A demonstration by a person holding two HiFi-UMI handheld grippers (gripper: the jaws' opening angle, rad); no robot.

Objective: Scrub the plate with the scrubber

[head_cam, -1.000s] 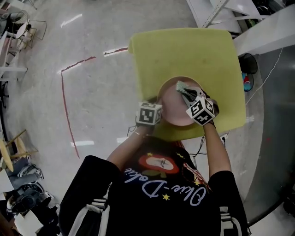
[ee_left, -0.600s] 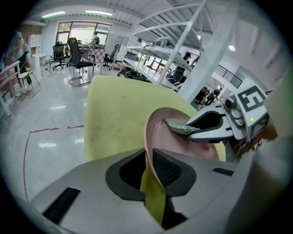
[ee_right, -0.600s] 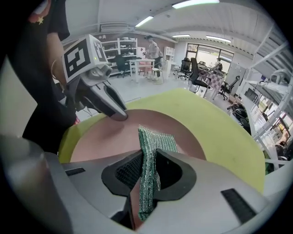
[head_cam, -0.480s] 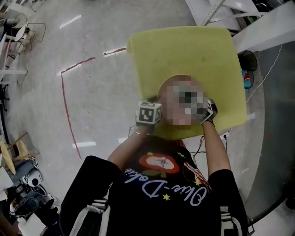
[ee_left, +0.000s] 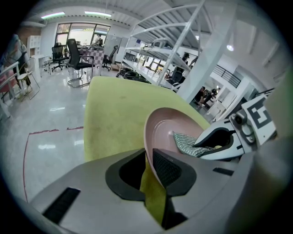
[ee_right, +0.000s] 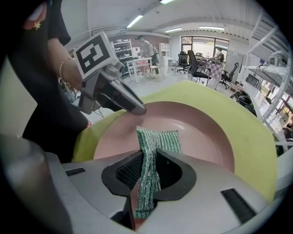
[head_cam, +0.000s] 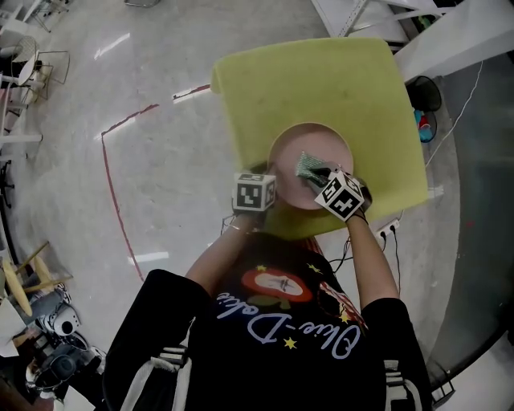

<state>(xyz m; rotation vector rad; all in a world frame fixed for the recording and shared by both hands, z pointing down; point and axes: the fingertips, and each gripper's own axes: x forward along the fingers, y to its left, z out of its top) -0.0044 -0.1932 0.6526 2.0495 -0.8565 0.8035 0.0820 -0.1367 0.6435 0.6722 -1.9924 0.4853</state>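
A round pink plate (head_cam: 311, 146) lies on a yellow-green table (head_cam: 321, 80). My left gripper (head_cam: 265, 186) grips the plate's near left rim (ee_left: 149, 137), its jaws shut on the rim. My right gripper (head_cam: 319, 178) is shut on a green mesh scrubber (head_cam: 307, 167), whose free end lies on the plate's inner surface (ee_right: 160, 139). In the right gripper view the scrubber (ee_right: 147, 173) runs up between the jaws onto the plate (ee_right: 201, 132), with the left gripper (ee_right: 114, 93) at the plate's far rim. The left gripper view shows the scrubber (ee_left: 185, 142) inside the plate.
The table stands on a pale shiny floor with a red tape line (head_cam: 108, 185). White shelving (head_cam: 361, 12) stands beyond the table. A cable and power strip (head_cam: 389, 229) lie by the table's right near corner. Office chairs (ee_left: 75, 57) stand far off.
The right gripper and scrubber have slid a little toward the plate's left centre. The left gripper keeps its hold on the rim. The whole view has shifted slightly.
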